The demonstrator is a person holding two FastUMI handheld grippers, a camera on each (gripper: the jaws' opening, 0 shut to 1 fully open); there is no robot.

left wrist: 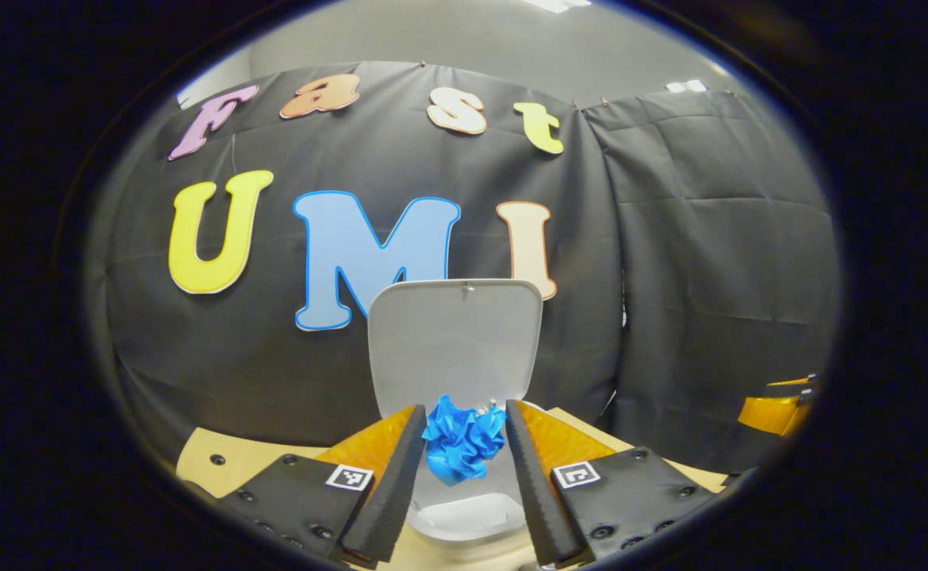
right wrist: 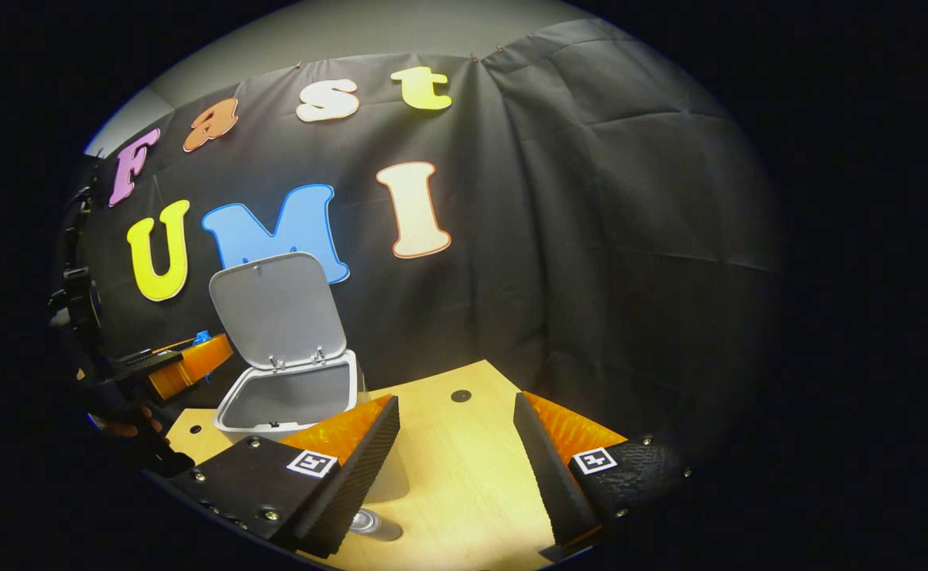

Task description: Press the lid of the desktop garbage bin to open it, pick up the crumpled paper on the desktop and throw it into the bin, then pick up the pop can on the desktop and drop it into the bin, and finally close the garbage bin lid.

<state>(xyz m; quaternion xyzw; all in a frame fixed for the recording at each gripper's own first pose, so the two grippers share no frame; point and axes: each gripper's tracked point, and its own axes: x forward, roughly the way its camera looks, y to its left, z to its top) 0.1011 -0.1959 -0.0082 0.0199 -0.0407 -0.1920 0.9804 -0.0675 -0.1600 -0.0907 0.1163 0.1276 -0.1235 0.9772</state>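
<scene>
Black cloth hangs behind a pale wooden desktop (right wrist: 464, 468), where the bin (right wrist: 289, 400) stands near the left back corner with its lid (right wrist: 274, 309) swung upright, so the mouth is free for a drop. In the left gripper view, the left gripper (left wrist: 464, 452) holds the blue crumpled paper (left wrist: 462, 448) clamped between its 2 fingers, directly above the bin's open mouth; I judge it is held there so a release lets the paper fall inside. The right gripper (right wrist: 458, 460) hovers over bare desktop with fingers apart and nothing between them. A can top (right wrist: 365, 521) seems to sit just below its left finger. Open desktop lies right of the bin for the next reach
</scene>
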